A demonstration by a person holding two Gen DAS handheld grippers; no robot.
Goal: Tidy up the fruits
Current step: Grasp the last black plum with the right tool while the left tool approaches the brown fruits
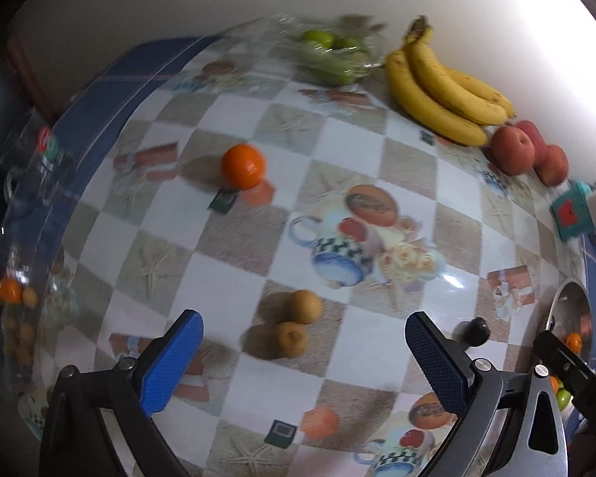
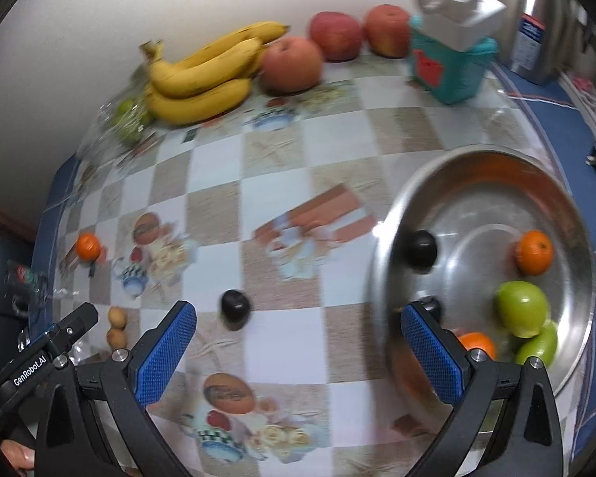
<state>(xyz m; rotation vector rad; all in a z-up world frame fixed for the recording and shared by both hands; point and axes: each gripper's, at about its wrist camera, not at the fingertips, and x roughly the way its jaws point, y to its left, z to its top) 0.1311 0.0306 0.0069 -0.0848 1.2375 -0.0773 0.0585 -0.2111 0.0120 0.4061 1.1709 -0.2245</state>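
My left gripper (image 1: 304,357) is open and hovers low over the table. Two small brown fruits (image 1: 298,322) lie just ahead, between its blue fingers. An orange (image 1: 243,166) sits farther ahead to the left. My right gripper (image 2: 298,357) is open too and holds nothing. A dark plum (image 2: 235,308) lies on the table ahead of its left finger. To its right stands a steel bowl (image 2: 496,190) holding oranges (image 2: 534,252), green apples (image 2: 522,308) and a dark fruit (image 2: 421,248). Bananas (image 2: 206,75), red apples (image 2: 292,63) and bagged green fruit (image 1: 333,55) line the wall.
A teal container with a white lid (image 2: 453,63) and a steel flask (image 2: 536,20) stand at the back right. A clear glass jar (image 1: 20,206) is at the table's left edge. The left gripper's black frame (image 2: 55,342) shows at the right view's lower left.
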